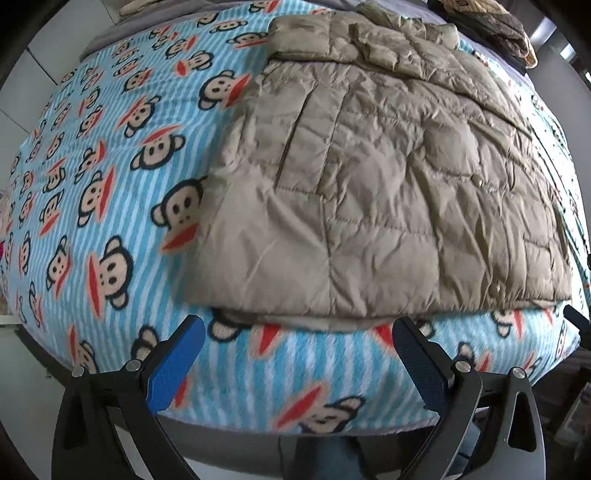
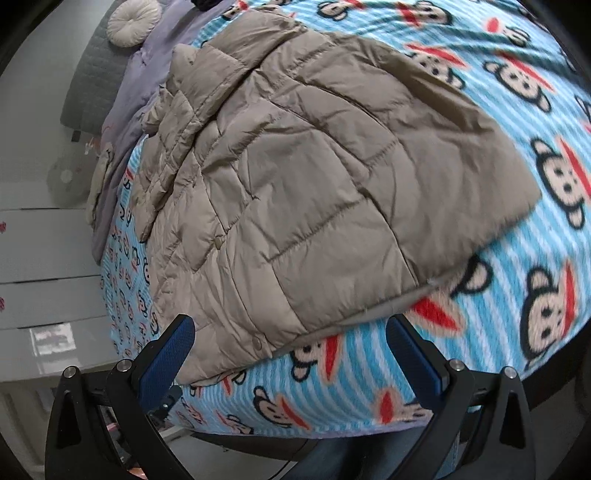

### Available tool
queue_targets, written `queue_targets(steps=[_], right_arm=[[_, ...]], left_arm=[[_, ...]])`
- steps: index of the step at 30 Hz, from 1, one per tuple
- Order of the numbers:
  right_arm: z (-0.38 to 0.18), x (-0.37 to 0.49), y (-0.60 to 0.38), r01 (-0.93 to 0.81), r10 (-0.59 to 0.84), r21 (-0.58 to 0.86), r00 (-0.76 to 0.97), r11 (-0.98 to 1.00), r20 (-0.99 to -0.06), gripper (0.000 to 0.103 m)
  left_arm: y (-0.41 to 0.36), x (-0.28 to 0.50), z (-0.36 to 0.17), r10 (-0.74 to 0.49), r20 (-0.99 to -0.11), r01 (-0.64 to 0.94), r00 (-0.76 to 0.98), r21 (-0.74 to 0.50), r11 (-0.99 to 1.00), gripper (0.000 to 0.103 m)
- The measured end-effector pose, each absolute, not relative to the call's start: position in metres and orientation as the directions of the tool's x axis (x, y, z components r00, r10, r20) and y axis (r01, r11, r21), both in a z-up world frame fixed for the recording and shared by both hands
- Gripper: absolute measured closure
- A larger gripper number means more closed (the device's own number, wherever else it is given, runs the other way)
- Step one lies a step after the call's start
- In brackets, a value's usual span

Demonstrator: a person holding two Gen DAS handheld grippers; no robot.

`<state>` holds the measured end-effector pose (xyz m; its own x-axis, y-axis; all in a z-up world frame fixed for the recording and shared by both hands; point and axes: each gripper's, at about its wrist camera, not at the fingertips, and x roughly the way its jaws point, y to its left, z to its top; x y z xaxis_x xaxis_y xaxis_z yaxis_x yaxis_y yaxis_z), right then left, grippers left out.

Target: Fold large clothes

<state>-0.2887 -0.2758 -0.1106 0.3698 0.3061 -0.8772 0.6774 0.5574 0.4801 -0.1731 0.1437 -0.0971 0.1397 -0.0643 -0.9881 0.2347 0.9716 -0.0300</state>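
**Two grippers wide apart at the hem of a quilted jacket**

Two grippers hover at the near edge of a bed, both with jaws spread wide and nothing between them; the left gripper shows blue pads set far apart, just short of the hem, over the blanket; the right gripper is likewise fully spread, its left pad close beside the jacket's bottom corner, though whether it touches the cloth I cannot tell.

The jacket, a tan quilted puffer, lies spread flat on the blanket, a light-blue striped fleece printed with monkey faces; its hem runs along the near side, close to the bed's edge, and the collar end lies far from the cameras; a sleeve is folded across the upper part; small snap buttons sit along the front edge.

In the right wrist view a round cream cushion lies on a grey sheet beyond the jacket; dark clothing is piled at the far corner in the left wrist view.
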Motion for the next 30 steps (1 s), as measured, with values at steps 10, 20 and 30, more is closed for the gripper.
queue_targets(steps=[10, 20, 30], right_arm=[[-0.111, -0.309, -0.274, 0.719, 0.297, 0.460, 0.353, 0.521, -0.887, 0.000], [-0.119, -0.324, -0.288, 0.749, 0.313, 0.468, 0.354, 0.469, -0.881, 0.000], [-0.147, -0.334, -0.334, 0.788, 0.387, 0.529, 0.403, 0.313, -0.829, 0.000]], left_arm=[[0.144, -0.178, -0.093, -0.076, -0.989, 0.245, 0.128, -0.042, 0.969, 0.001], [0.158, -0.176, -0.099, -0.204, -0.972, 0.164, 0.116, -0.184, 0.969, 0.001], [0.182, -0.166, -0.148, -0.409, -0.912, -0.098, 0.039, -0.411, 0.907, 0.001]])
